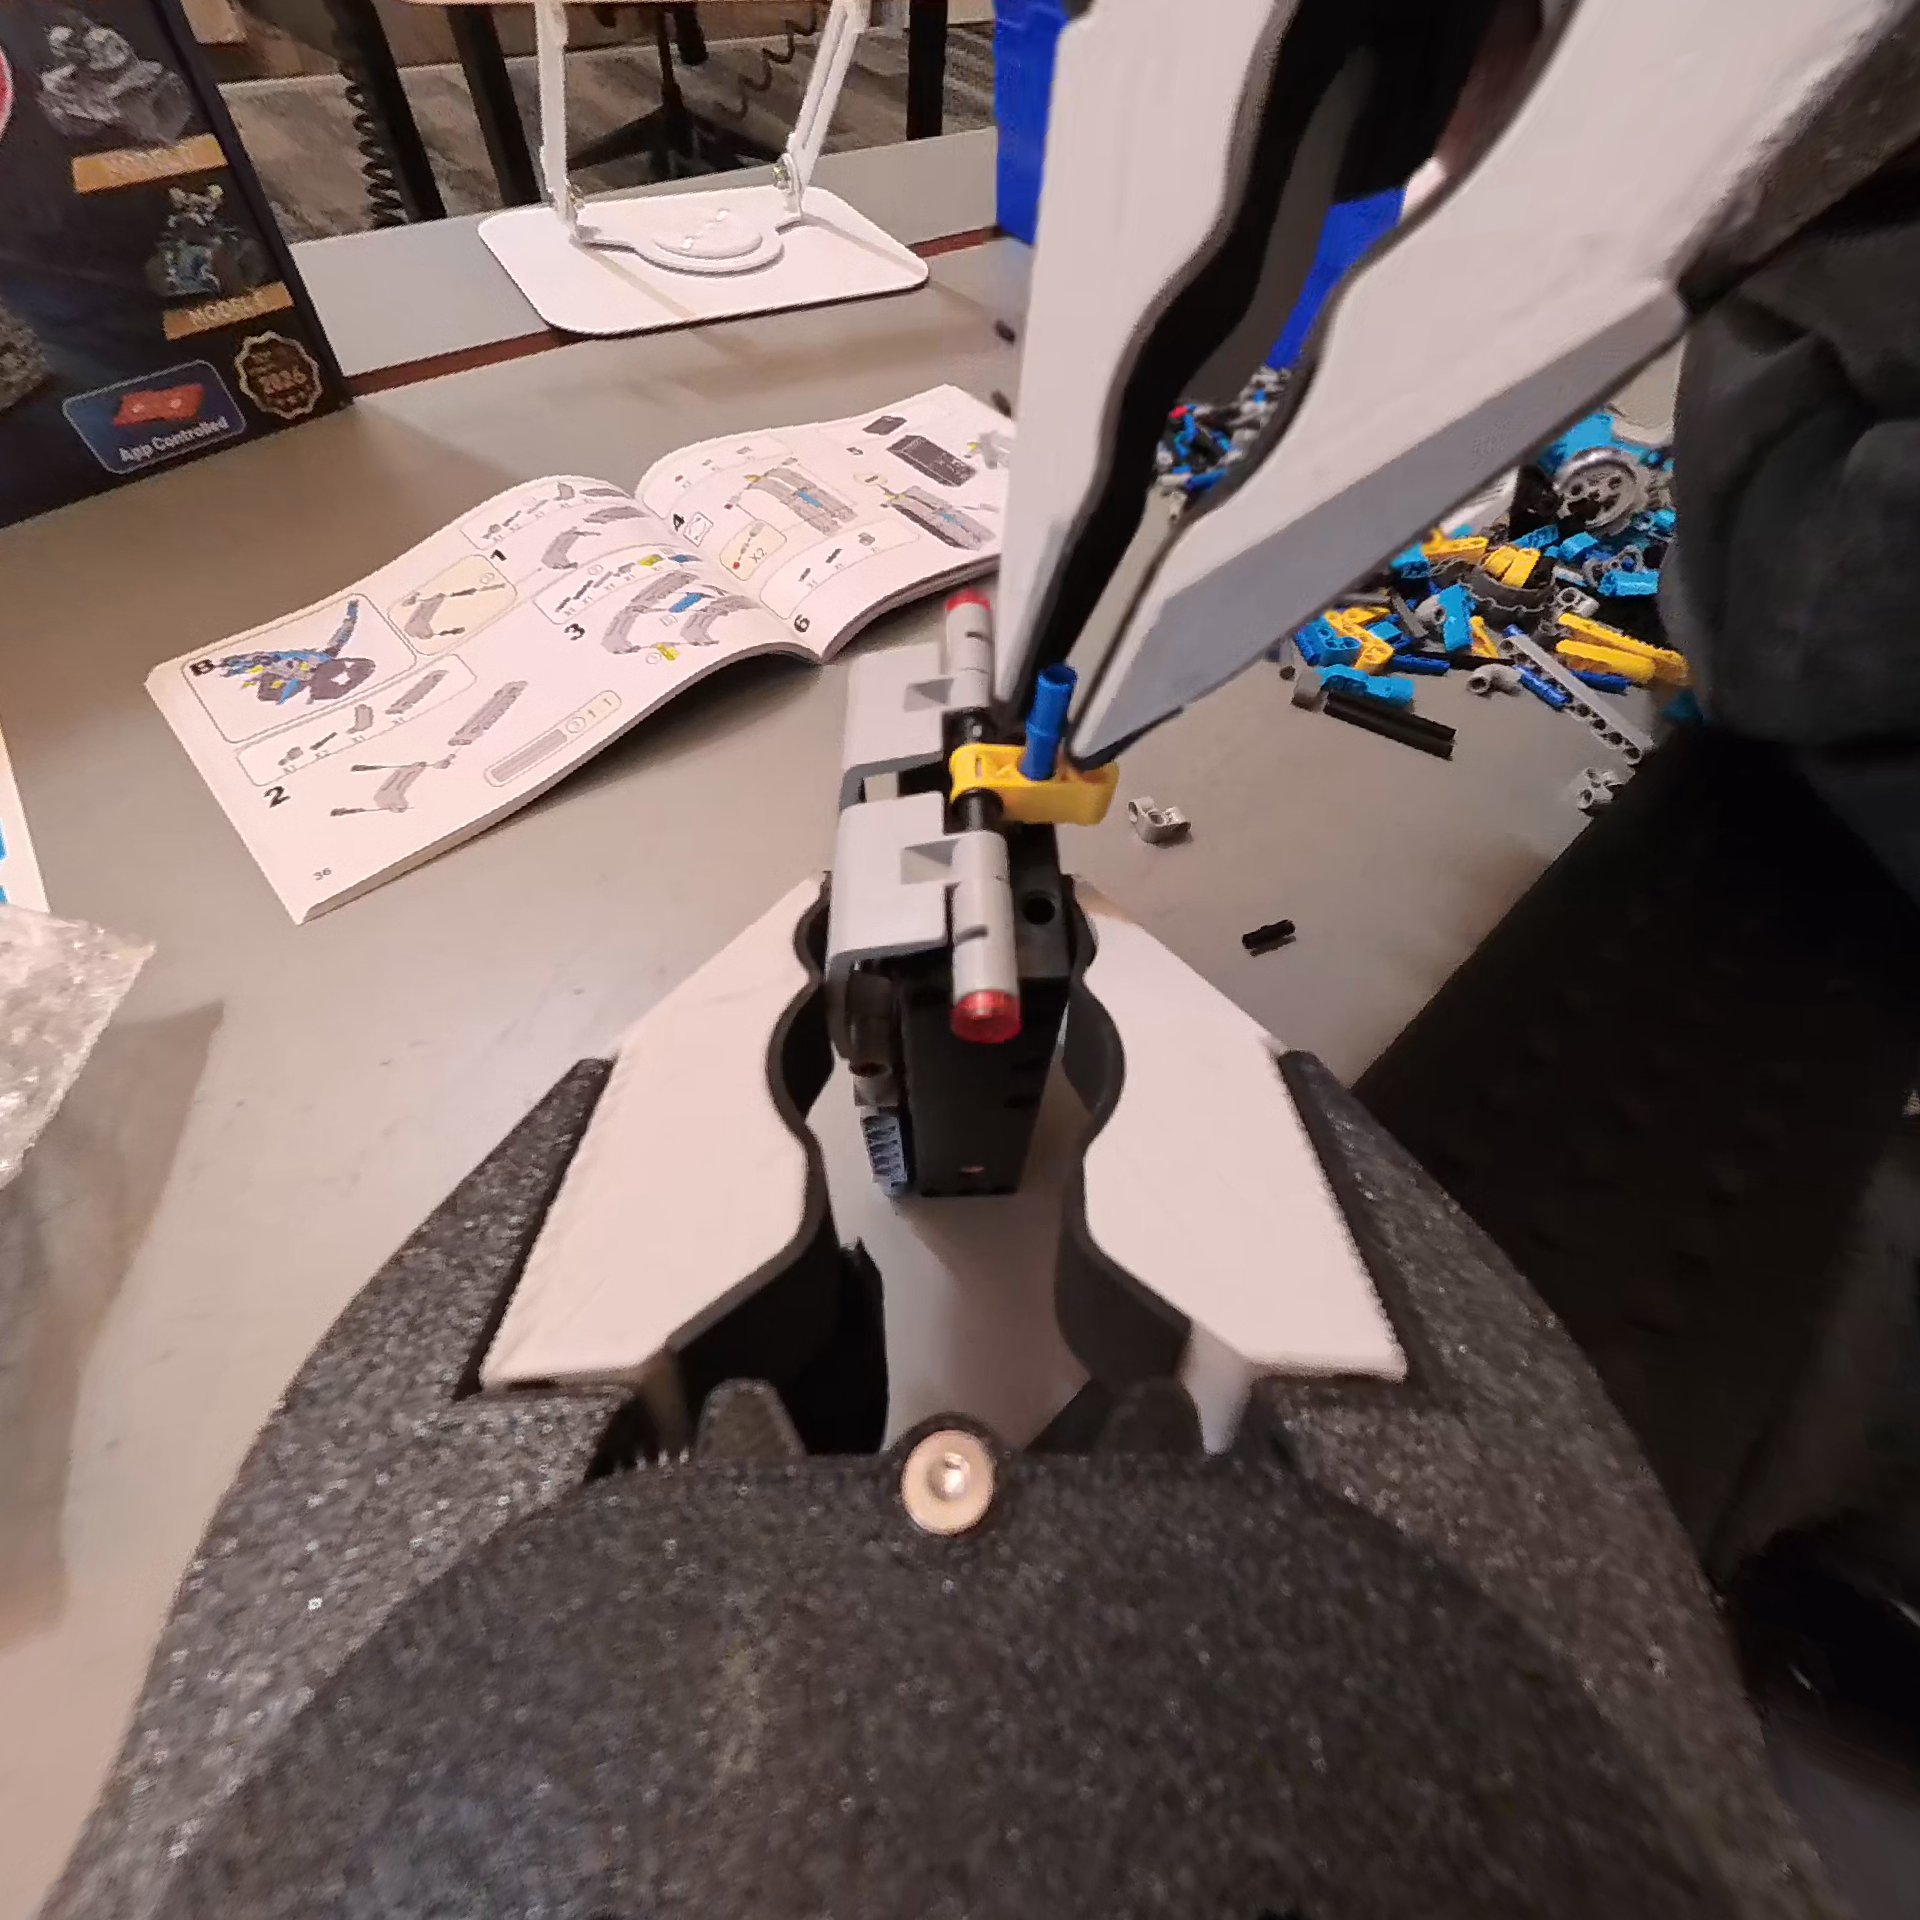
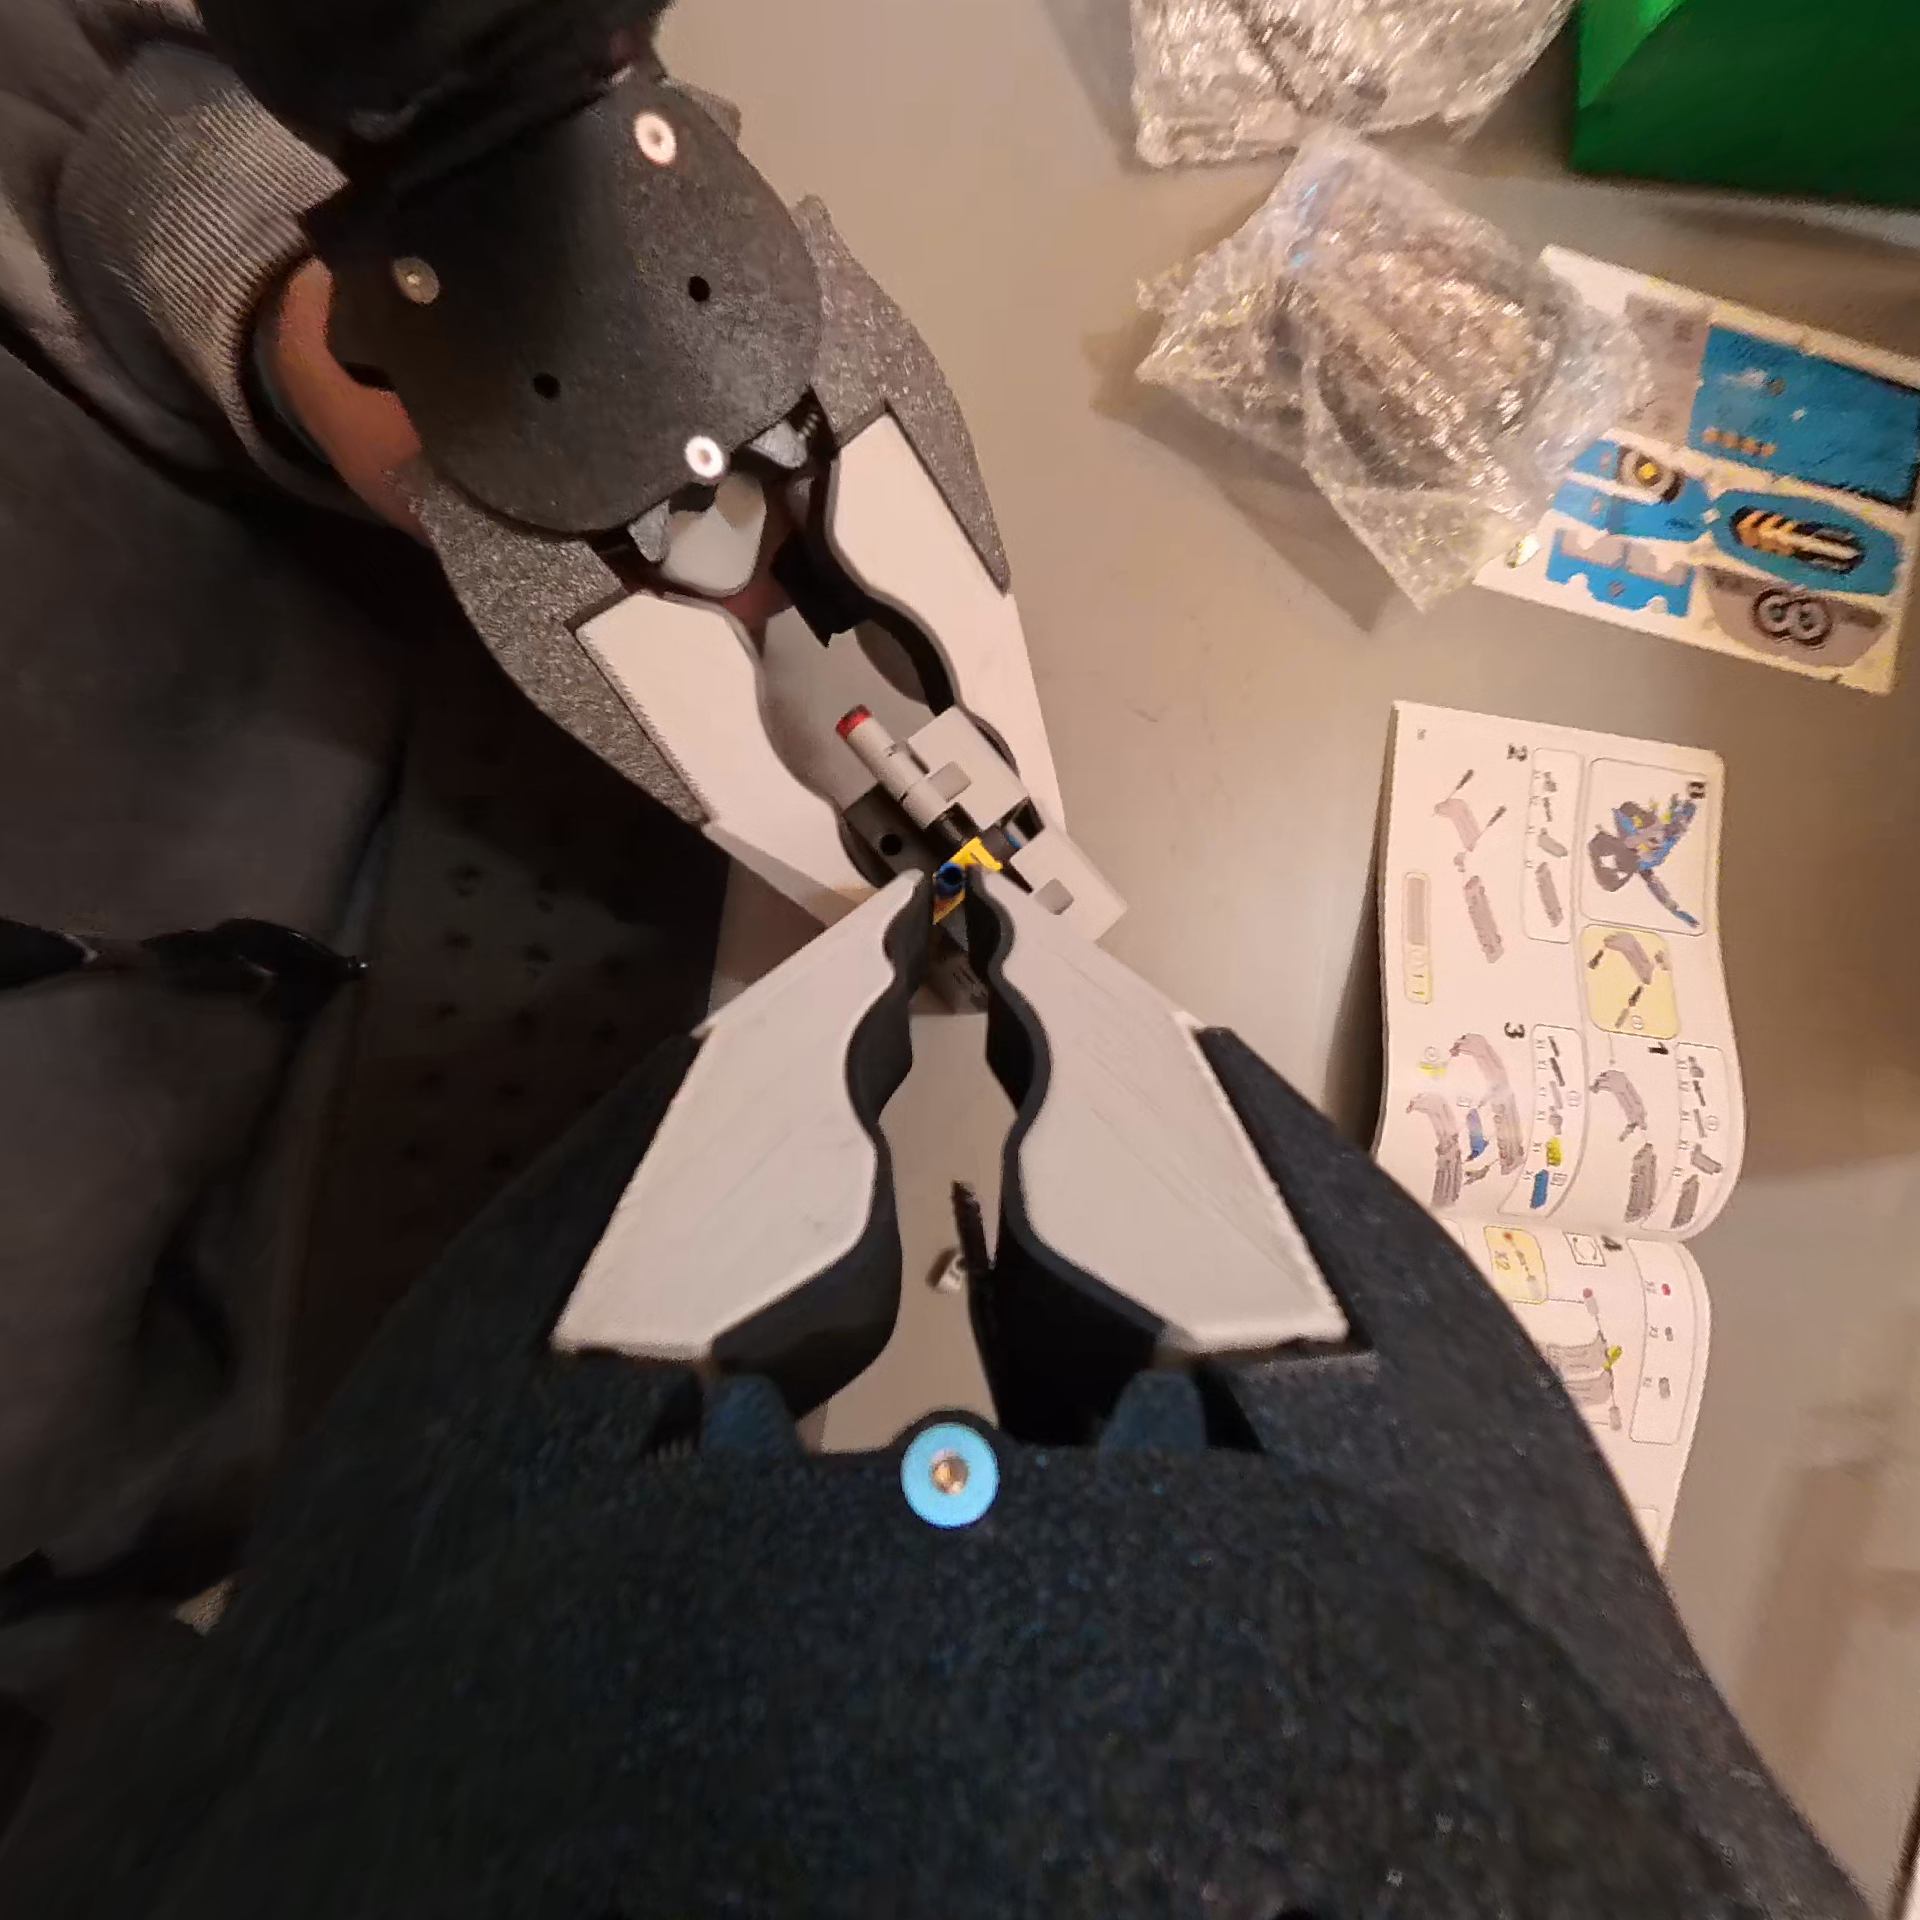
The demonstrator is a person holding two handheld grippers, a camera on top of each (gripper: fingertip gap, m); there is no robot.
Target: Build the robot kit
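My left gripper (image 1: 951,904) is shut on a brick assembly (image 1: 966,1049): a black block with grey panels and a grey axle with red ends (image 1: 985,1013). A yellow connector (image 1: 997,774) sits on the axle at the assembly's far end. My right gripper (image 1: 1044,727) comes down from the upper right, its tips shut on a blue pin (image 1: 1049,717) that stands in the yellow connector. In the right wrist view my right gripper (image 2: 940,896) pinches the blue pin (image 2: 945,883), and the left gripper (image 2: 935,883) holds the assembly (image 2: 904,779) from the far side.
An open instruction booklet (image 1: 561,644) lies on the grey table (image 1: 312,1039) to the left. A pile of blue, yellow and grey loose bricks (image 1: 1507,613) lies at right. A dark box (image 1: 145,260), a white stand (image 1: 707,249), plastic bags (image 2: 1382,343) and a sticker sheet (image 2: 1745,499) are around. My hands' fingertips stand some 5 cm from each other.
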